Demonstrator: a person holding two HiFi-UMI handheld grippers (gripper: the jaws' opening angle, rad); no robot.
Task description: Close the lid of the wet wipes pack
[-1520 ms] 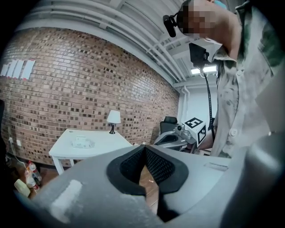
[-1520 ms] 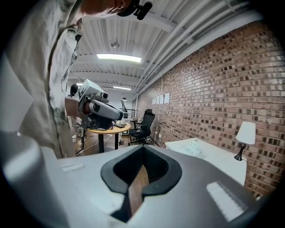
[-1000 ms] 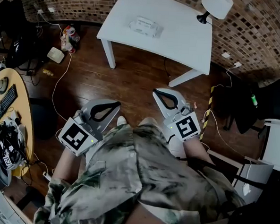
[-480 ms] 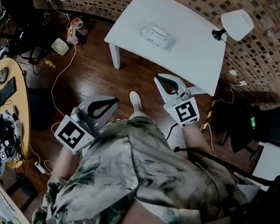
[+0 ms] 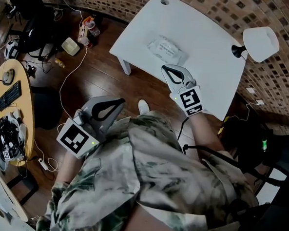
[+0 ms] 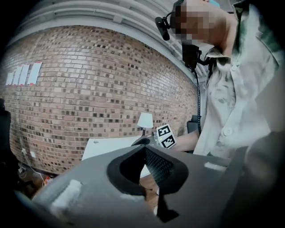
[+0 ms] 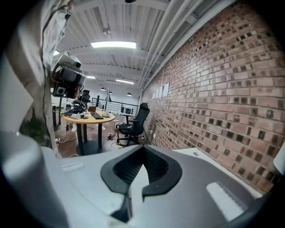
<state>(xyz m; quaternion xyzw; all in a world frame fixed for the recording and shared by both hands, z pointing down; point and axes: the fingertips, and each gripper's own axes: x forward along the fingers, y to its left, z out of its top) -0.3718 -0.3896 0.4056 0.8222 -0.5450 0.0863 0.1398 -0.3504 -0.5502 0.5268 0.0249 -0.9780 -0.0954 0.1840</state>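
Note:
The wet wipes pack [image 5: 166, 49], pale and flat, lies near the middle of the white table [image 5: 207, 48] in the head view. It is too small there to tell how its lid stands. My right gripper [image 5: 165, 68] reaches over the table's near edge, just short of the pack, with its jaws shut on nothing. My left gripper [image 5: 122, 103] hangs lower over the wooden floor, short of the table, also shut and empty. Neither gripper view shows the pack. The left gripper view shows the table [image 6: 111, 144] and the right gripper's marker cube [image 6: 165, 136].
A white desk lamp [image 5: 259, 42] stands at the table's right end, against the brick wall. To the left is a round wooden table [image 5: 13, 99] with a keyboard. Cables and small items lie on the floor [image 5: 81, 35]. An office chair [image 7: 133, 122] stands by the wall.
The person has stepped closer to the white table. My right gripper has gone forward from above the floor to over the table's near edge. The left gripper has stayed low at the side.

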